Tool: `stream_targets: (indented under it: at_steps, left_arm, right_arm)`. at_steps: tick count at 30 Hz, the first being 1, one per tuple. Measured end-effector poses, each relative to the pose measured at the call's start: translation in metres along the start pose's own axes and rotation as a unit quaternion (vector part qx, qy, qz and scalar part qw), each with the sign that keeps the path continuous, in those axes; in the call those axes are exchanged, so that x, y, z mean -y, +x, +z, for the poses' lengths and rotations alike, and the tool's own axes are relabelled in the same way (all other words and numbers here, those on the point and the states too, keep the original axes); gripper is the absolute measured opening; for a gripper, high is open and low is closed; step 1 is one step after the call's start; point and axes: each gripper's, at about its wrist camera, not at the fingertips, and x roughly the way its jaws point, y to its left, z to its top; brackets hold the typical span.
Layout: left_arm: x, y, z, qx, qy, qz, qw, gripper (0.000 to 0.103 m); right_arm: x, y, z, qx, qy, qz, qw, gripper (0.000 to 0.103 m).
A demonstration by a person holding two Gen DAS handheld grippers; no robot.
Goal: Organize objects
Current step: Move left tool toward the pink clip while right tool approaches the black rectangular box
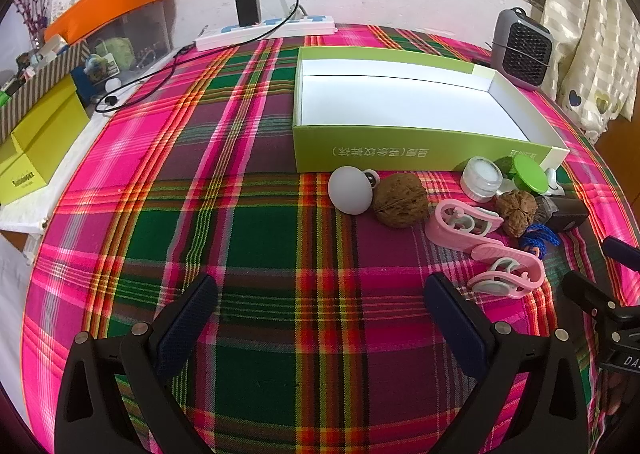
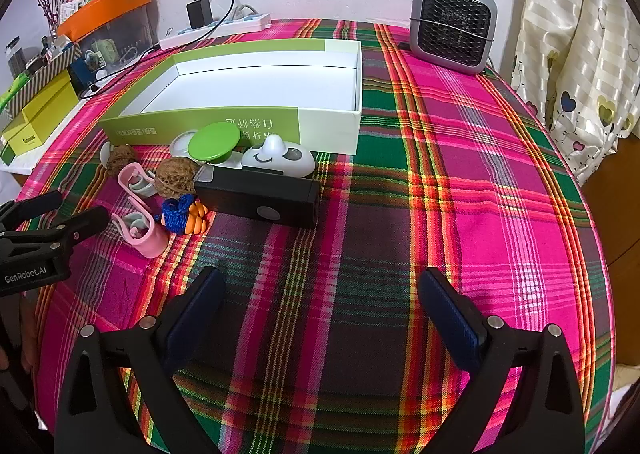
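Observation:
A green box [image 1: 404, 151] [image 2: 240, 125] with a white inside lies open and bare on the plaid cloth. Small objects crowd in front of it: a white egg [image 1: 350, 189], two walnuts [image 1: 401, 199] [image 2: 178, 177], two pink clips [image 1: 506, 272] [image 2: 140, 230], a clear jar [image 1: 482, 177], a green lid [image 2: 214, 141], a blue cord [image 2: 176, 213], a black device [image 2: 260, 195] and a white panda-faced thing [image 2: 280, 159]. My left gripper [image 1: 320, 290] is open over bare cloth, short of the egg. My right gripper [image 2: 320, 286] is open, below the black device.
A grey fan heater [image 2: 454, 25] stands at the back right. A white power strip [image 1: 266, 31] with a black charger lies by the wall. Yellow boxes [image 1: 36, 145] and an orange-lidded bin [image 1: 108, 3] fill the left side. A curtain [image 2: 576, 53] hangs right.

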Motion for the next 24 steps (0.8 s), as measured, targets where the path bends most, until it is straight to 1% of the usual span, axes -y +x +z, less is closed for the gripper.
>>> stream_targets:
  at_steps: [15,17,22,24]
  left_arm:
    - [0.004,-0.001,-0.001,-0.004,0.012,-0.01,0.9999,0.103]
    - [0.005,-0.002,-0.002,-0.003,0.015,-0.012,0.9998,0.103]
    - [0.011,-0.005,-0.005,0.001,0.029,-0.025,0.9993,0.099]
    - [0.015,-0.006,-0.006,0.003,0.036,-0.03,0.9989,0.097]
  right_arm:
    - [-0.004,-0.002,-0.005,0.001,-0.014,0.008,1.0,0.098]
    - [-0.005,-0.003,-0.005,0.002,-0.017,0.01,1.0,0.096]
    - [-0.009,-0.005,-0.006,0.004,-0.029,0.015,0.999,0.094]
    - [-0.011,-0.005,-0.006,0.004,-0.032,0.016,0.999,0.094]
